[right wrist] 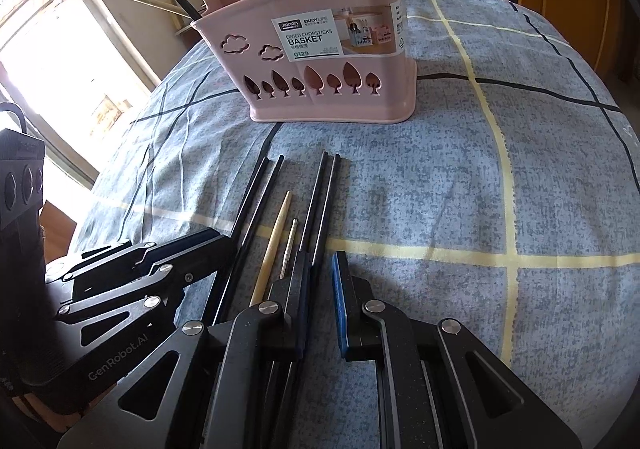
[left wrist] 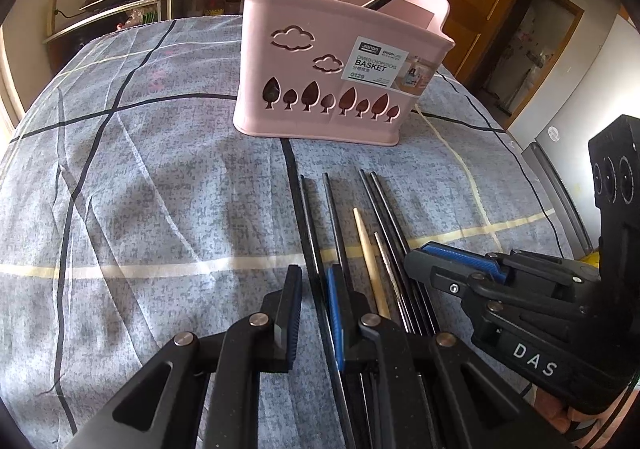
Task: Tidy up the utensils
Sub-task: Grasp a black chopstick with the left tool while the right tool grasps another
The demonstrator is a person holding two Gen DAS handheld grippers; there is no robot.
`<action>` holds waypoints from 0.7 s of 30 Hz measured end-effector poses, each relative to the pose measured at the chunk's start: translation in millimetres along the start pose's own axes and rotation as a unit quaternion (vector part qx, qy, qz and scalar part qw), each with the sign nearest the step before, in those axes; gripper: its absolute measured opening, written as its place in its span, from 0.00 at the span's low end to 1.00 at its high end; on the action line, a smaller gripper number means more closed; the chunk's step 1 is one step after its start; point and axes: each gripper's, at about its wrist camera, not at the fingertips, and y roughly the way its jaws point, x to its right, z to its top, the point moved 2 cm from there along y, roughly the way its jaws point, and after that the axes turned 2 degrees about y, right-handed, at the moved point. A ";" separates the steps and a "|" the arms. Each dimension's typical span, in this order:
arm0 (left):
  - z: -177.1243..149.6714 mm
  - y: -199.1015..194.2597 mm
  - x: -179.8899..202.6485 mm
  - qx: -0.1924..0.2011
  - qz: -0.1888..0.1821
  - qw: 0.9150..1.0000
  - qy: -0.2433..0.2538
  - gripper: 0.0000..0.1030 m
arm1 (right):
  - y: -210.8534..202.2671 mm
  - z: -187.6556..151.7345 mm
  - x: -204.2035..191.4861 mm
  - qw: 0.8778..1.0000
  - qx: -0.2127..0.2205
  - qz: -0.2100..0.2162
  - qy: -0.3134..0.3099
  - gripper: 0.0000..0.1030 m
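Chopsticks lie in a row on the cloth, near the pink basket.
Both my left gripper and right gripper hang slightly parted, gripping nothing; descending crooked could scatter the neighbouring sticks.

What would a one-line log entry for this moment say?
stage: before pickup | left fingers: apart, empty | right fingers: apart, empty | loose chopsticks: on cloth, near both | pink basket: holds some already
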 end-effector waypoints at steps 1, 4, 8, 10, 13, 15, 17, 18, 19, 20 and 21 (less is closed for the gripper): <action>0.8 0.4 0.3 0.001 0.000 1.000 -0.003 0.12 | 1.1 1.6 -1.5 1.000 -0.001 -0.001 0.000 0.11; 0.6 0.1 -0.2 0.001 0.002 1.000 -0.005 0.12 | 3.2 5.4 -2.0 1.000 -0.003 -0.006 -0.001 0.11; -1.0 -2.4 -6.2 0.000 0.011 1.000 -0.001 0.11 | 2.5 5.7 0.7 1.000 -0.006 -0.007 -0.004 0.09; -2.6 -4.6 -10.2 0.000 0.015 1.000 -0.005 0.10 | 0.9 5.1 5.8 1.000 -0.006 -0.006 0.002 0.09; -4.4 -8.2 -17.3 -0.001 0.023 1.000 -0.013 0.10 | -1.9 3.9 14.7 1.000 -0.007 -0.007 0.011 0.09; -4.3 -9.3 -20.7 -0.004 0.024 1.000 -0.017 0.10 | -5.0 2.6 21.2 1.000 -0.008 -0.009 0.018 0.09; -2.2 -8.3 -23.3 -0.011 0.020 0.999 -0.023 0.10 | -5.2 3.6 24.7 1.000 -0.011 -0.007 0.026 0.09; -1.1 -7.1 -24.1 -0.016 0.021 0.999 -0.025 0.10 | -4.5 4.9 25.9 0.999 -0.014 -0.006 0.029 0.09; 1.3 -5.5 -23.7 -0.021 0.022 0.999 -0.022 0.10 | -3.6 6.8 26.4 0.999 -0.017 -0.008 0.031 0.09; 3.3 -4.0 -22.3 -0.025 0.025 0.999 -0.018 0.10 | -3.1 7.8 25.2 0.999 -0.019 -0.010 0.032 0.09; 4.9 -2.0 -20.7 -0.029 0.028 0.999 -0.012 0.10 | -1.8 10.1 24.4 0.999 -0.021 -0.015 0.031 0.09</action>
